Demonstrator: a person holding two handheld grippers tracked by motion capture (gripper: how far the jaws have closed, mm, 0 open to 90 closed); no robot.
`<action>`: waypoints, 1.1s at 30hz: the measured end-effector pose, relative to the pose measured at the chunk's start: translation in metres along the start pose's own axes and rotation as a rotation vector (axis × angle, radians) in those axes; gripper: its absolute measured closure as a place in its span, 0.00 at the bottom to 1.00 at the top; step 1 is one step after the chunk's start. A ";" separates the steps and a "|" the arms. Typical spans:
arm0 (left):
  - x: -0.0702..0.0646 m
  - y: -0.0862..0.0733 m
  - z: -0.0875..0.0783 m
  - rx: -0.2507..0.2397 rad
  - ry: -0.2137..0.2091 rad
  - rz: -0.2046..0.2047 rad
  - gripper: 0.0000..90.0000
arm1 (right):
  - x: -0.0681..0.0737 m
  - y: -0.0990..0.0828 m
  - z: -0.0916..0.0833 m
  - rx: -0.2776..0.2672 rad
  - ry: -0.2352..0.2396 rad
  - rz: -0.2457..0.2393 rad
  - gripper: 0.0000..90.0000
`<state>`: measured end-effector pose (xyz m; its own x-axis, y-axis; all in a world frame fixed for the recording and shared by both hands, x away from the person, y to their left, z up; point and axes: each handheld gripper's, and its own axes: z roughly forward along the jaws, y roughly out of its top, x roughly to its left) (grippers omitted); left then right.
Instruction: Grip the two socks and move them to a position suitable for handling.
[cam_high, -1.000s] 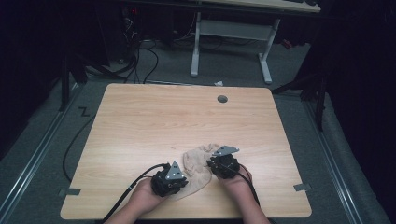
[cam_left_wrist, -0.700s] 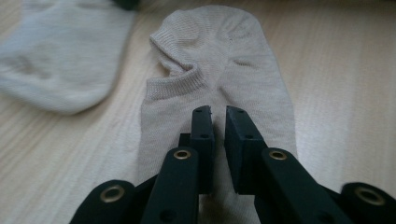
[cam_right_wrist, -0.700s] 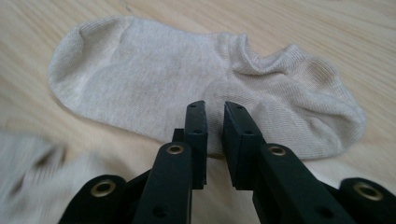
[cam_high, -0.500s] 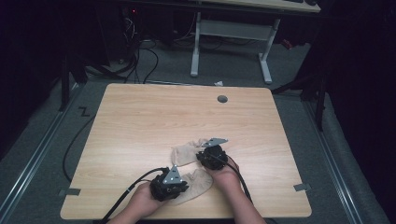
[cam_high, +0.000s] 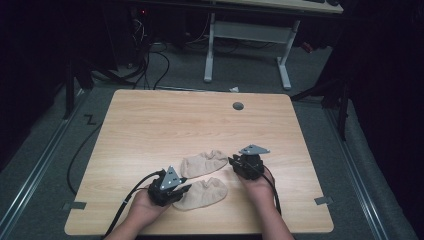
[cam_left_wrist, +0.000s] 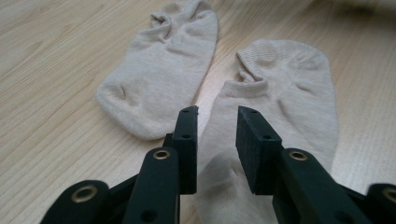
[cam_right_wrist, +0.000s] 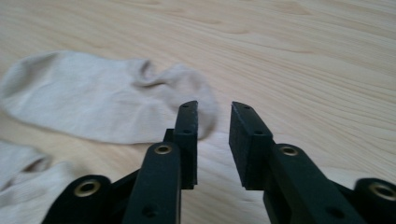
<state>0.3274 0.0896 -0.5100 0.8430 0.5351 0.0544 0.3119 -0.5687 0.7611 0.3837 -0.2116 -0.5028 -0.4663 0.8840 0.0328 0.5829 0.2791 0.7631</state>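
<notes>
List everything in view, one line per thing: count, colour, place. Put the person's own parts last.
socks: 2, beige, flat side by side on the near part of the table, the far sock and the near sock apart from each other
table: 1, light wood, centre of the high view
cable hole: 1, grey, round, near the table's far edge
tape pieces: 2, grey, on the near left corner and near right corner
white desk frame: 1, white, on the floor beyond the table
left gripper: 1, black, at the near sock's left end, jaws just opened, nothing pinched
right gripper: 1, black, right of the far sock, jaws just opened, nothing pinched
hands: 2, near edge, left hand, right hand
</notes>
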 end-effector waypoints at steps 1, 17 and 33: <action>-0.001 -0.003 0.001 0.013 -0.012 0.002 0.78 | -0.004 -0.001 0.000 -0.002 -0.003 0.020 0.80; 0.038 0.000 0.018 -0.018 0.145 -0.207 0.67 | 0.002 0.004 0.033 0.036 0.044 0.020 0.70; 0.046 0.006 0.022 -0.069 0.189 -0.249 0.98 | 0.017 0.006 0.019 0.005 0.059 -0.058 0.97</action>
<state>0.3772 0.0973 -0.5170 0.6461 0.7629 -0.0243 0.4623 -0.3657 0.8078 0.3921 -0.1874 -0.5096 -0.5379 0.8426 0.0267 0.5567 0.3312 0.7619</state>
